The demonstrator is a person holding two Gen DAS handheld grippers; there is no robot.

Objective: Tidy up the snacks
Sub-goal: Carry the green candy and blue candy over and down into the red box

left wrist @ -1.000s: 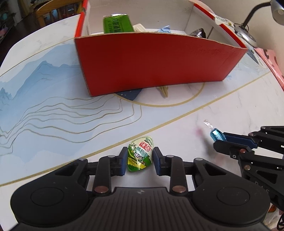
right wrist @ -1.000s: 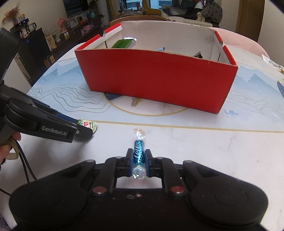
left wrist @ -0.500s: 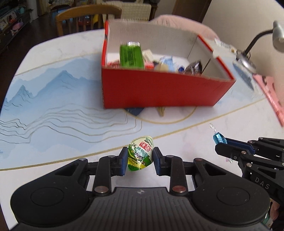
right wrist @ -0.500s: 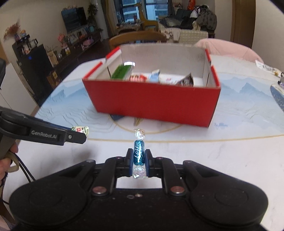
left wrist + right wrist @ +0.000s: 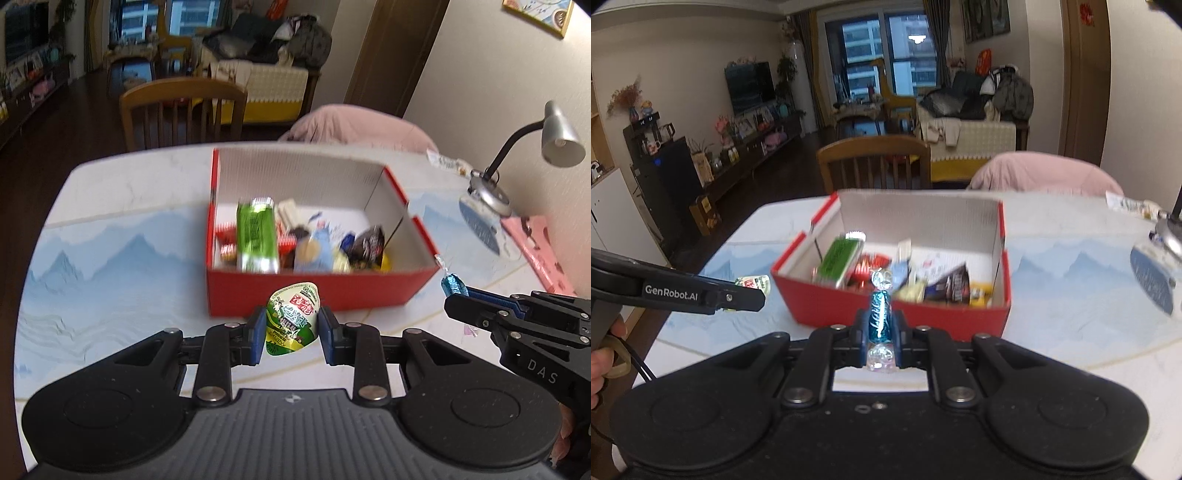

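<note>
place: home living-dining room | evidence: sofa (image 5: 967, 129), television (image 5: 750, 86), dining chair (image 5: 873, 162)

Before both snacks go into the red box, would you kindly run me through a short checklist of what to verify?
1. Left gripper shut on the green jelly cup: ok.
2. Right gripper shut on the blue wrapped candy: ok.
3. Red box open at the top: ok.
4. Free room in the box, far half bare: ok.
5. Grippers apart from each other: ok.
6. Snacks already above the box's opening: not ok, both are short of its near wall.
</note>
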